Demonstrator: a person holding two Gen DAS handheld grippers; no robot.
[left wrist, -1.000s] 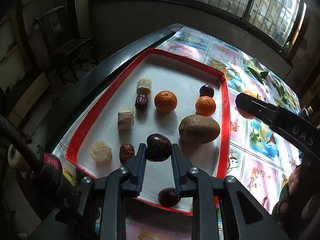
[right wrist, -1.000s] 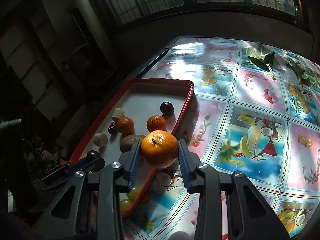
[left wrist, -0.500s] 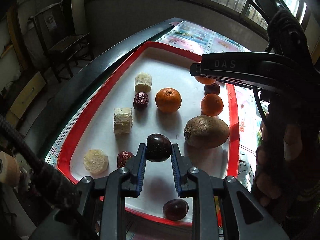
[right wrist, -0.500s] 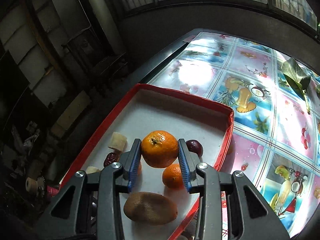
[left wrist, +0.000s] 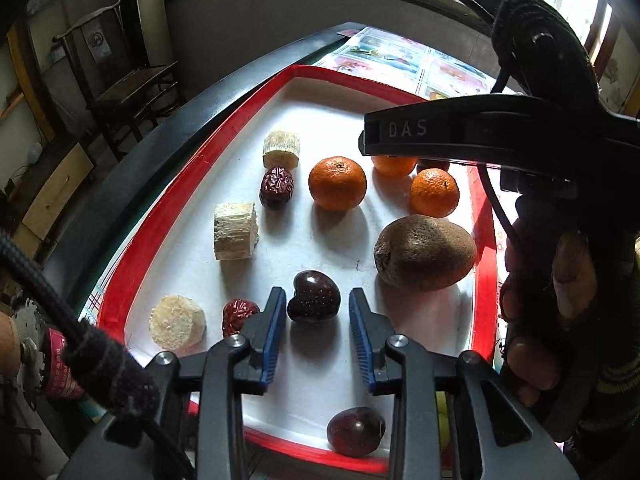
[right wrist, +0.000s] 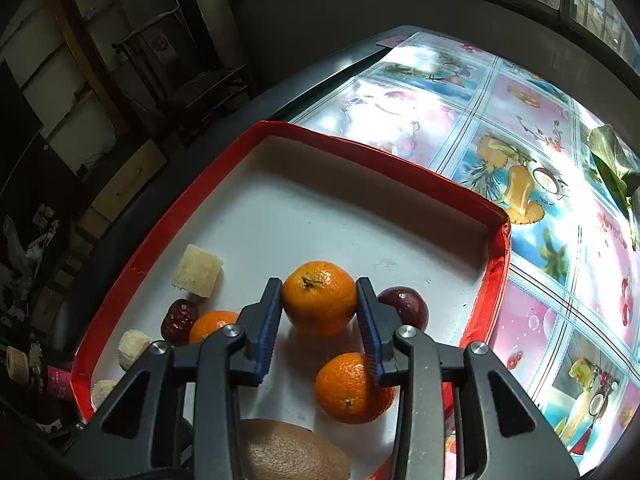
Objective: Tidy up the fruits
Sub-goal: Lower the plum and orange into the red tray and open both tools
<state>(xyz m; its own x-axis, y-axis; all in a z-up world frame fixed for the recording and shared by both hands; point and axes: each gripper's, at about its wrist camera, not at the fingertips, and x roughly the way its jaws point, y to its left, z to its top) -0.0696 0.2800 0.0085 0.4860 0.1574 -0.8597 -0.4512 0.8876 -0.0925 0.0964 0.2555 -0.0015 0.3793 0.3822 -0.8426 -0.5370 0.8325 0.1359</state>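
Note:
A red-rimmed white tray (left wrist: 144, 236) holds the fruit. My left gripper (left wrist: 318, 308) is open around a dark plum (left wrist: 315, 297) that rests on the tray floor, with gaps on both sides. My right gripper (right wrist: 319, 300) is shut on an orange (right wrist: 319, 298), low over the tray's far right part, and shows from the side in the left wrist view (left wrist: 460, 136). Two more oranges (left wrist: 337, 183) (left wrist: 434, 193), a kiwi (left wrist: 425, 253), red dates (left wrist: 277, 187) and pale cut pieces (left wrist: 235, 230) lie in the tray.
Another plum (left wrist: 355, 432) lies by the tray's near rim and one (right wrist: 403, 307) beside the right gripper. A fruit-print tablecloth (right wrist: 520, 168) covers the table right of the tray. Green leaves (right wrist: 612, 160) lie far right. A chair (left wrist: 132, 92) stands beyond the table's left edge.
My left gripper opened and let go of the dark plum, which now rests on the tray. My right gripper carried the orange over the tray and lowered it near the other oranges.

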